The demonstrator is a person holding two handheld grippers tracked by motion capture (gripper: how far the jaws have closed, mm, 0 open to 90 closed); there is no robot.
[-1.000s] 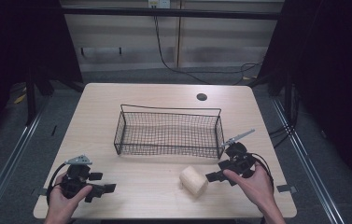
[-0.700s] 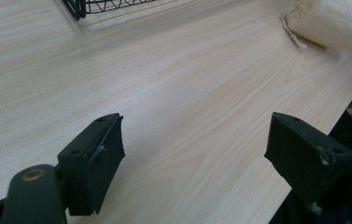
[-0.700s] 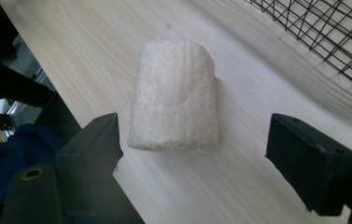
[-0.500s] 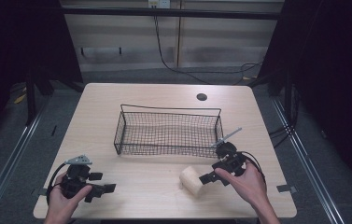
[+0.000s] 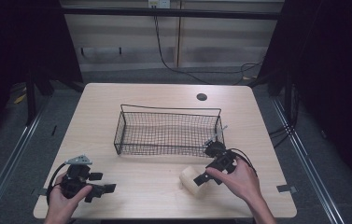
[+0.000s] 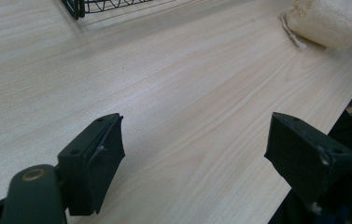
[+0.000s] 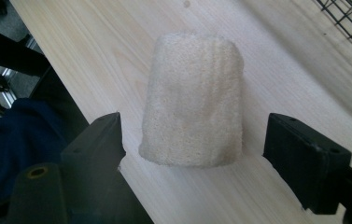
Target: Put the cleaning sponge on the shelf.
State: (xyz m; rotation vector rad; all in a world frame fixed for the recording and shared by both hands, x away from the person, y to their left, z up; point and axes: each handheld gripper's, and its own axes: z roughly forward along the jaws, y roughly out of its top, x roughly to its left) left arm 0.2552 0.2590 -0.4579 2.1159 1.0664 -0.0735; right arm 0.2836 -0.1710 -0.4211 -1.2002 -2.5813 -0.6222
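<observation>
A cream rolled towel (image 5: 192,180) (image 7: 193,100) lies on the wooden table near the front edge, its near end between the open jaws of my right gripper (image 5: 205,177) (image 7: 192,144), untouched by either. The roll also appears in the left gripper view (image 6: 332,21) at the top right. My left gripper (image 5: 100,184) (image 6: 194,147) rests open over bare wood at the front left, with nothing between its jaws. A black wire basket (image 5: 169,131) stands in the middle of the table, and I see nothing inside it.
The table's front edge (image 5: 164,217) runs just below both hands. A round dark hole (image 5: 201,97) sits at the back right of the tabletop. Cables trail from both grippers. Dark curtains and metal rails flank the table.
My right gripper has moved left and toward the front, from beside the basket's right end down to the towel roll, now straddling its end. The left gripper stayed put.
</observation>
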